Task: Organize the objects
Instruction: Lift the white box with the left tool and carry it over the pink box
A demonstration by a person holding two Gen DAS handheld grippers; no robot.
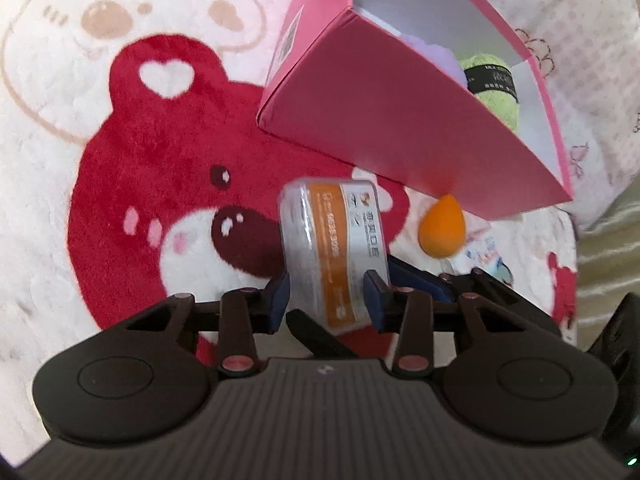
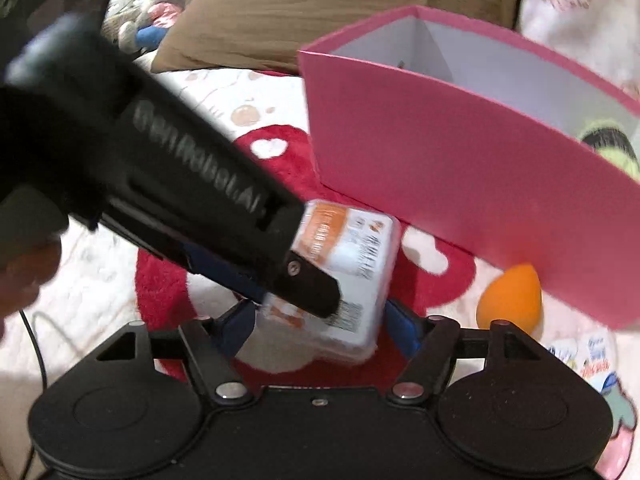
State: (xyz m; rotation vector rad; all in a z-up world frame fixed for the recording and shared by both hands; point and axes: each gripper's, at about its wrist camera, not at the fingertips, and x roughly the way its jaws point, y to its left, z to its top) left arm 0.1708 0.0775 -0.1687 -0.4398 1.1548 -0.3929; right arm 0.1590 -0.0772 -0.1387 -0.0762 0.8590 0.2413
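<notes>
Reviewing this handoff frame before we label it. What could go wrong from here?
1. Both grippers sit around the clear packet: the left gripper pinches its lower end, while the right gripper brackets it. Opposed pulls could twist it loose.
2. The grip is low, so the packet may tip.
3. The orange sponge lies against the pink box wall and could get knocked.

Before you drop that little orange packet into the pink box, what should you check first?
1. Left gripper clamped on the packet: ok.
2. Right gripper clear of the packet: cannot tell; its fingers sit close on both sides.
3. Pink box open on top: ok.
4. Room left beside the green yarn: cannot tell; the box floor is hidden.
5. Orange sponge out of the way: ok, it lies on the rug by the box wall.
</notes>
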